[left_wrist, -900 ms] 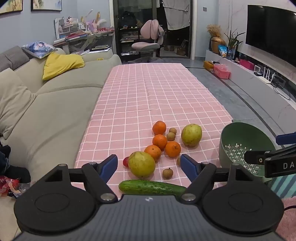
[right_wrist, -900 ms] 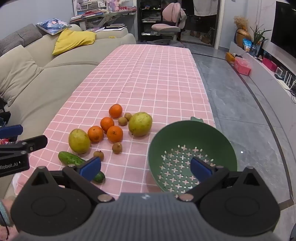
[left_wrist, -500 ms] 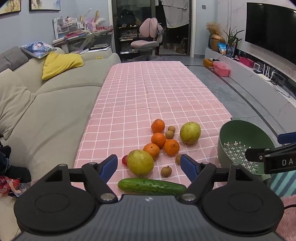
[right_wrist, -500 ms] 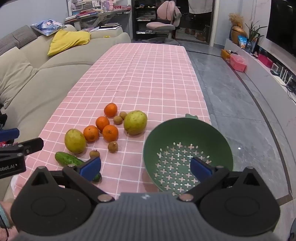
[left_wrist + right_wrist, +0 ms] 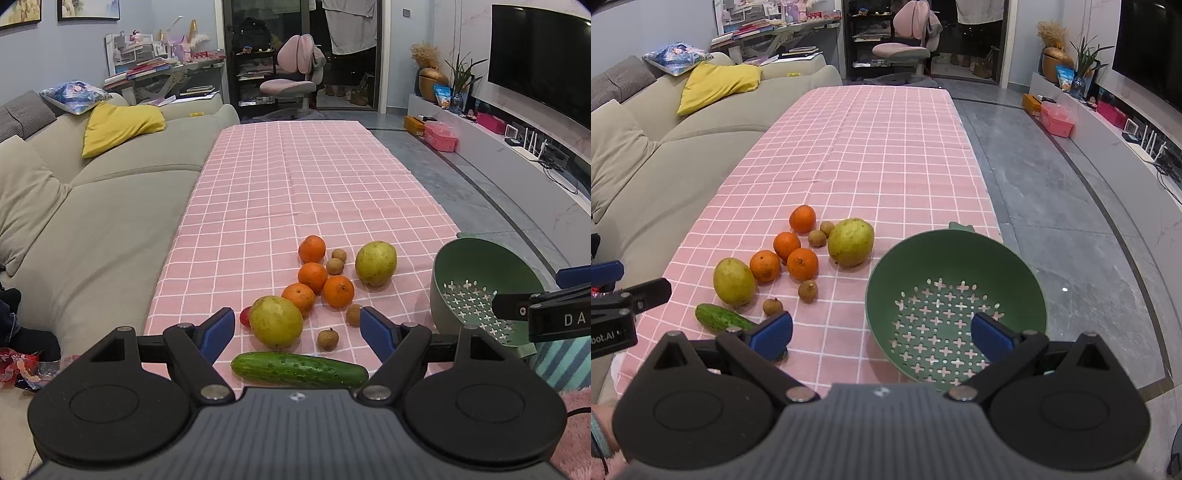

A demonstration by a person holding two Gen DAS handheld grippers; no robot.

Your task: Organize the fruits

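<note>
Fruits [image 5: 325,291] beyond wide left jaws, colander [image 5: 956,306] under right.

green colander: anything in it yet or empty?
Empty. The right wrist view shows the green colander's perforated bottom bare; the oranges lie outside it on the tablecloth.

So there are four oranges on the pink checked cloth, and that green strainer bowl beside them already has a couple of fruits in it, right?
Not quite. The green strainer bowl holds no fruit; the right wrist view shows only its perforated bottom. The four oranges do lie on the pink checked cloth.
</note>
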